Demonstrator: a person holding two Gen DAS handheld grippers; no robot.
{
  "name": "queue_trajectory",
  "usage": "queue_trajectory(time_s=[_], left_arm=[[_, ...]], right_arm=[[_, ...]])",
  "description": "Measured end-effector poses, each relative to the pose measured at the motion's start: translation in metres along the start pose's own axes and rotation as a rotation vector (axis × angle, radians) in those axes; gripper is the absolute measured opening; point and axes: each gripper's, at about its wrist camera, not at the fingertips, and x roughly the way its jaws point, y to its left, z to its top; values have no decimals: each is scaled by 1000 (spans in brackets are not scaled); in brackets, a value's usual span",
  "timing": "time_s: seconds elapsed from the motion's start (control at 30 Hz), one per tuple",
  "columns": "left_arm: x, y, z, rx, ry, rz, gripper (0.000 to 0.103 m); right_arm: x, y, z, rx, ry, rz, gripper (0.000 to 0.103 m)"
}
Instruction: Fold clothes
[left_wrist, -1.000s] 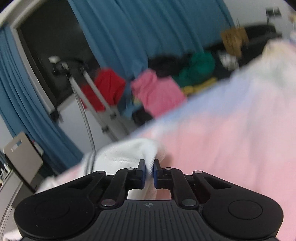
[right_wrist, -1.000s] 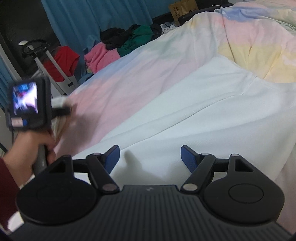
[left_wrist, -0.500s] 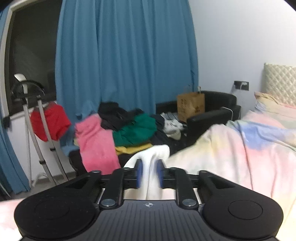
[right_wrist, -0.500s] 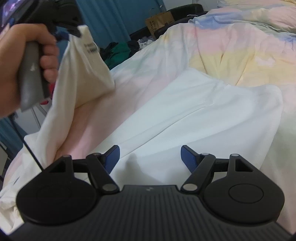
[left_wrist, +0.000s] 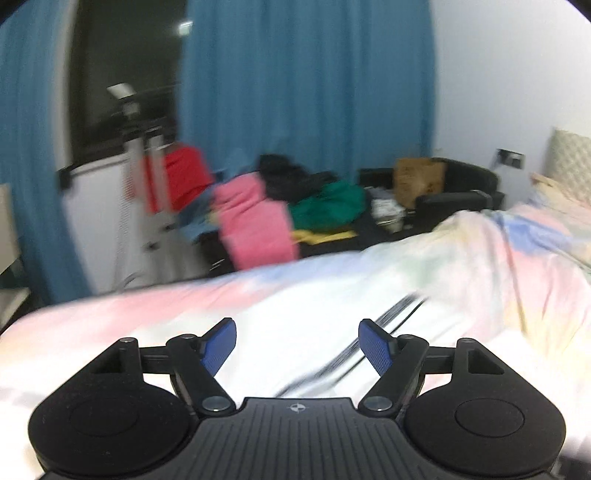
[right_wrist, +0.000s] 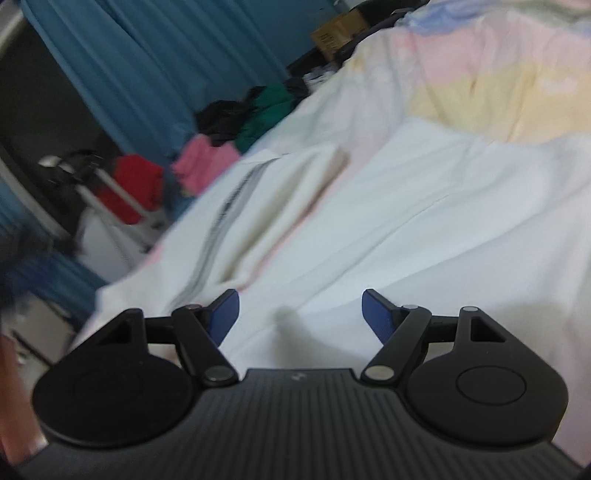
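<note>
Blue curtains (left_wrist: 295, 92), clothes pile (left_wrist: 295, 203) behind bed (right_wrist: 461, 74) — white garment (right_wrist: 406, 221) spread.

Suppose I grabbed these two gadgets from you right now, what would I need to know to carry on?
Left hand-held gripper: open, empty, above the white garment.
Right hand-held gripper: open, empty, hovering over the same garment.
The garment lies spread on the pastel duvet; its part with the dark stripe lies flat on the left side. Both views are blurred.
Done: that striped part is laid on the bed, nothing is gripped.
Left: probably smooth it, make the remaining folds, then take the next piece from the clothes pile.
</note>
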Motion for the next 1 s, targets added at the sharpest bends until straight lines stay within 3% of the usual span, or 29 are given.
queue_trajectory(time_s=[0.07, 0.23, 0.4, 0.57, 0.83, 1.0], left_arm=[[-38, 18, -23, -37, 8, 39, 75], [-103, 64, -69, -233, -5, 42, 78], [-112, 101, -92, -345, 1, 35, 78], [-107, 126, -108, -422, -15, 4, 79], [-73, 169, -131, -602, 15, -29, 80], [-41, 188, -142, -689, 46, -66, 80]], right_arm=[[-4, 3, 0, 1, -10, 41, 76], [-14, 13, 0, 19, 8, 125, 70], [-7, 19, 2, 57, 79, 158, 71], [30, 31, 27, 137, 179, 207, 72], [142, 48, 70, 162, 184, 75, 73], [189, 52, 82, 153, 112, -30, 72]])
